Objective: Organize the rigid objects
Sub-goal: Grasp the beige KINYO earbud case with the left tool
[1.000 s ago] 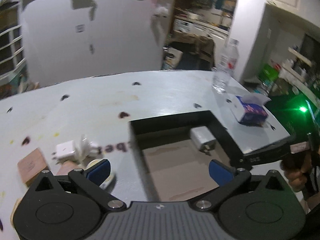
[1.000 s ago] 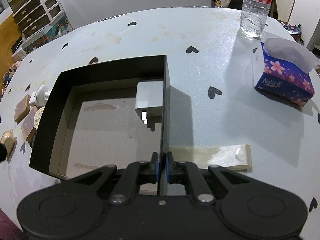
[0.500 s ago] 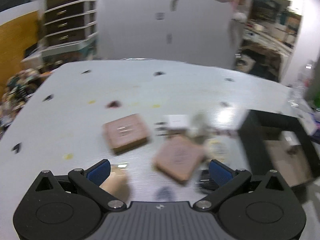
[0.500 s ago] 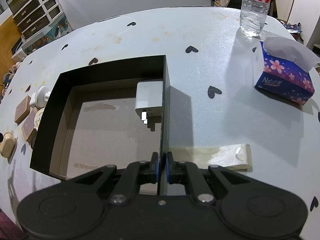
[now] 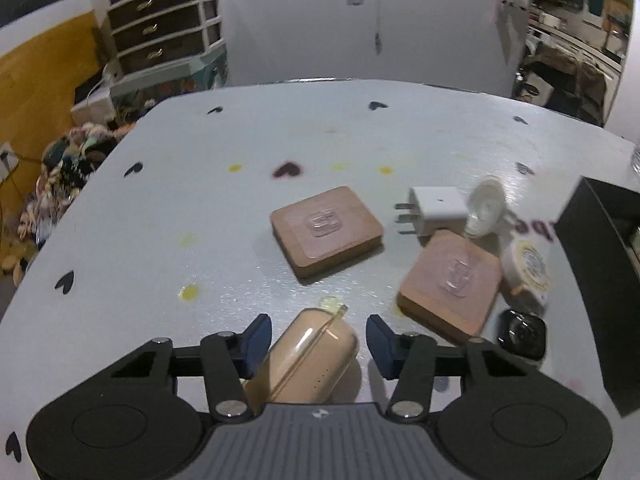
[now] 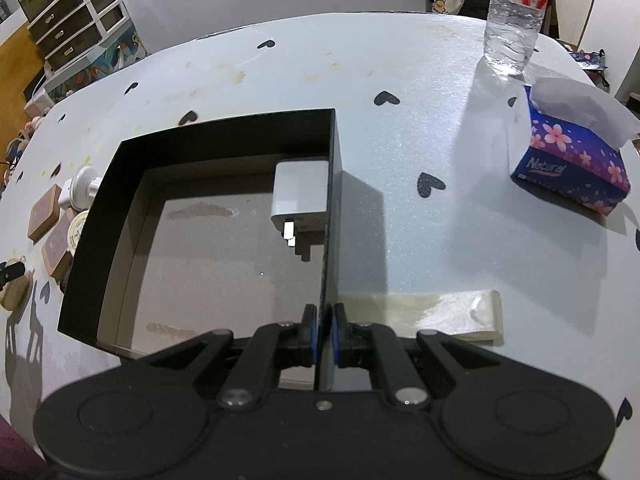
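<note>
At bottom centre, a rounded beige case (image 5: 308, 360) with a clear strap lies on the table (image 5: 160, 240) between the left gripper (image 5: 318, 340)'s spread, non-touching jaws. The right gripper (image 6: 324, 334) is clenched on the black box (image 6: 100, 216)'s right wall, lower centre.

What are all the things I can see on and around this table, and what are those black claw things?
Table: 1, white with black hearts.
Box: 1, black, open.
Chargers: 2, white; one in box, one on table.
Wooden blocks: 2, brown.
Beige case: 1, between left fingers.
Round tin: 1, cream.
Knob: 1, translucent white.
Watch: 1, black.
Bottle: 1, clear.
Tissue pack: 1, blue.
Left gripper: open.
Right gripper: shut on box wall.
</note>
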`<state>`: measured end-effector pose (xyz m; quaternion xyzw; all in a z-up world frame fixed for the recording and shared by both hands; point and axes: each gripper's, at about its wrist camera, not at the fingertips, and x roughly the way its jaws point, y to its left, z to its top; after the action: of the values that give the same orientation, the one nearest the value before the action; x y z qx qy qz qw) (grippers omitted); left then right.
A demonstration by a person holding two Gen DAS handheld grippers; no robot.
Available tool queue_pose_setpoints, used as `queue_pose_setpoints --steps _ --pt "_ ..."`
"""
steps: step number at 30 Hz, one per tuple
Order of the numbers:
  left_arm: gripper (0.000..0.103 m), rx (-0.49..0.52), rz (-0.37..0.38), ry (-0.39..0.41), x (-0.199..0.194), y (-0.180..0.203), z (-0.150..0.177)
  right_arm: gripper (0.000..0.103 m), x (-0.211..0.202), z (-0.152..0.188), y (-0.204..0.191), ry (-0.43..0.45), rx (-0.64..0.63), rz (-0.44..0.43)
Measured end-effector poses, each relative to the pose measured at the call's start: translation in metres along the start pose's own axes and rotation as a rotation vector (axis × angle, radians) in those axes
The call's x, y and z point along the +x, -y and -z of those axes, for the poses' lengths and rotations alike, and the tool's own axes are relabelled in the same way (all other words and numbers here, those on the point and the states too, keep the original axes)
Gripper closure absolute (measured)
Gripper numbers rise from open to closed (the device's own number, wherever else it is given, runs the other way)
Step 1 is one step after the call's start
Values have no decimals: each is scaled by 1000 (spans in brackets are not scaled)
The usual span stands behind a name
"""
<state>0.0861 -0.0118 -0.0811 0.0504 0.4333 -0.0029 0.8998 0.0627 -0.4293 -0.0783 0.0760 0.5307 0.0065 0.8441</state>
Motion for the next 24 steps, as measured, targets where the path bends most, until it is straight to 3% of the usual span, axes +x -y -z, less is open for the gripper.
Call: queue_pose_setpoints --steps 5,8,11,15,17,20,24 --pt "50 168 -18 64 -20 34 22 95 0 0 0 0 2 0" --pt "49 156 13 41 -24 41 29 95 0 0 0 0 2 0" --pt "47 105 -2 31 -27 44 31 95 0 0 0 0 2 1" --pt "26 -111 -100 -22 -26 36 24 95 0 0 0 1 2 1" --pt "25 -244 -136 -66 -25 31 22 95 0 0 0 1 3 1" --pt "18 -477 -105 -112 -24 19 21 95 0 0 0 1 2 1" --pt "14 -669 -128 -151 -20 13 19 95 0 0 0 1 2 0"
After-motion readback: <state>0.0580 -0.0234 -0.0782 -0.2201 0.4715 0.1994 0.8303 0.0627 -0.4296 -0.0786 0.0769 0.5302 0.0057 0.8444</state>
